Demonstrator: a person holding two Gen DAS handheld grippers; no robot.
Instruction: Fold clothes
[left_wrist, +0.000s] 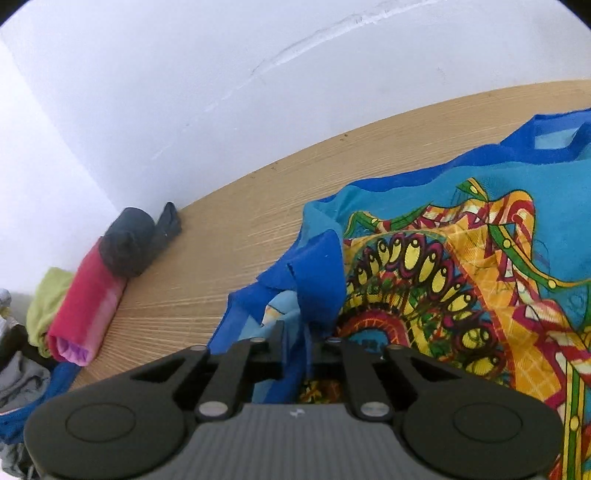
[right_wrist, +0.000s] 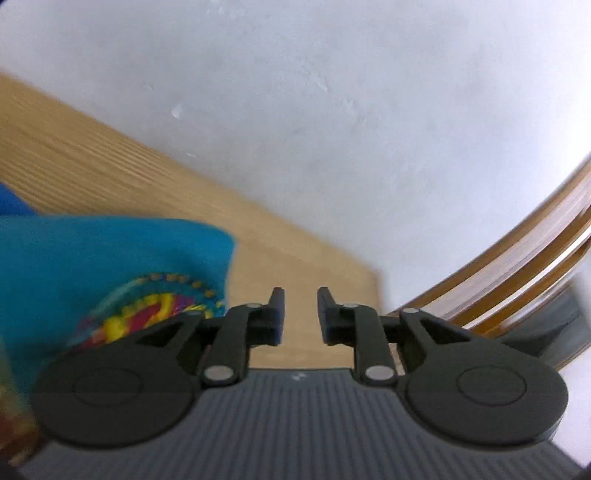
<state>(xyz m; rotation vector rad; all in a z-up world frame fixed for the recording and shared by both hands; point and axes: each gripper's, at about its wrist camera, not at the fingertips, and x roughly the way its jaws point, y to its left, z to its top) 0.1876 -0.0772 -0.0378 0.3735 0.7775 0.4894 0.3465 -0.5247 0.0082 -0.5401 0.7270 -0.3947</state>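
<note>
My left gripper (left_wrist: 306, 336) is pinched on a blue edge of the shirt (left_wrist: 461, 266), the cloth bunching up between its jaws and running down behind them. I judge the edge sits deep in the jaws so the thin fabric cannot slide out when that side is lifted or carried over. The shirt lies on the table (left_wrist: 229, 229), print side up, rumpled near my grip and flatter toward the far blue neckline. It is not a neat rectangle, so I take the fold to be under way, though how many folds it has I cannot tell.

My right gripper (right_wrist: 299, 317) has its jaws spread with bare table showing between them; it holds nothing. It hangs just off the shirt's teal corner, which lies to its left in the right wrist view. That view is blurred, so I read the gripper as travelling, but toward or away from the cloth I cannot say.

At the table's far left, against the wall (left_wrist: 184, 92), a pink roll (left_wrist: 88, 302) and a dark roll (left_wrist: 127, 245) lie touching end to end, with green cloth (left_wrist: 48, 299) beside them. They look set aside there to keep the working space open.
</note>
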